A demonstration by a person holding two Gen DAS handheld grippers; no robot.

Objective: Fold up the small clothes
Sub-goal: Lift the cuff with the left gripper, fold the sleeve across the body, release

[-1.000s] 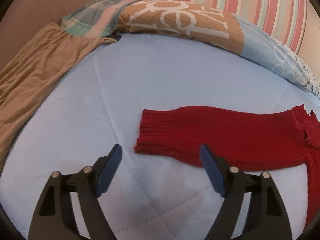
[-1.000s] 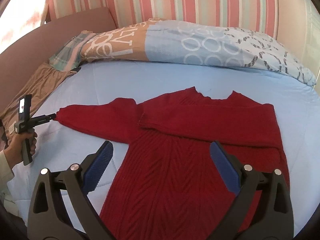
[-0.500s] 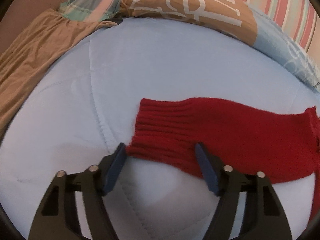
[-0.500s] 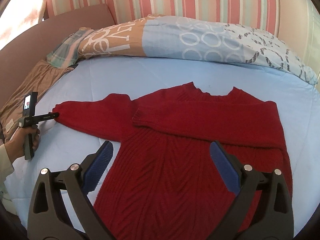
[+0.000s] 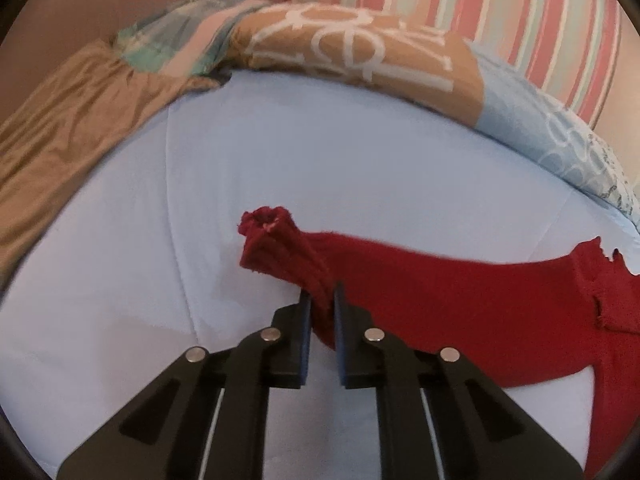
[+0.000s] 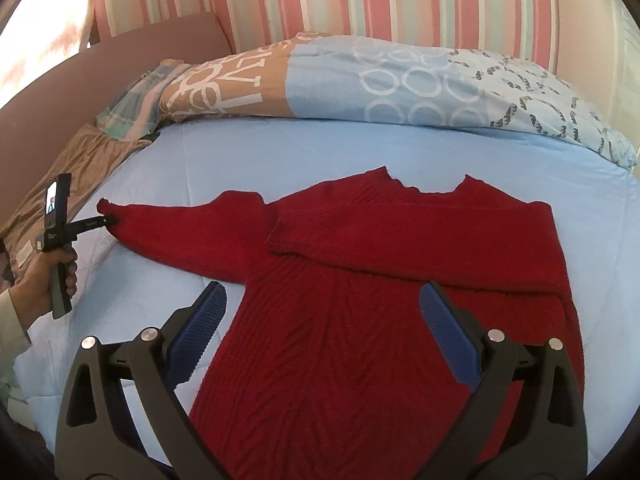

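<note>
A red knit sweater (image 6: 360, 280) lies flat on the light blue bedspread (image 6: 280, 152). Its right sleeve is folded across the chest (image 6: 420, 240). Its left sleeve (image 6: 180, 224) stretches out to the left. My left gripper (image 5: 320, 300) is shut on the cuff of that sleeve (image 5: 276, 240), which bunches up between the pads and lifts a little. It also shows in the right wrist view (image 6: 106, 220). My right gripper (image 6: 320, 312) is open and empty, hovering over the sweater's lower body.
A patterned duvet (image 6: 400, 88) lies rolled along the head of the bed, under a striped headboard (image 6: 360, 0). A brown cloth (image 5: 60, 140) hangs over the bed's left edge. Bare blue bedspread (image 5: 200, 200) surrounds the cuff.
My left gripper moved forward onto the sleeve cuff and closed on it, bunching and lifting the cuff. My right gripper stayed open over the sweater.
</note>
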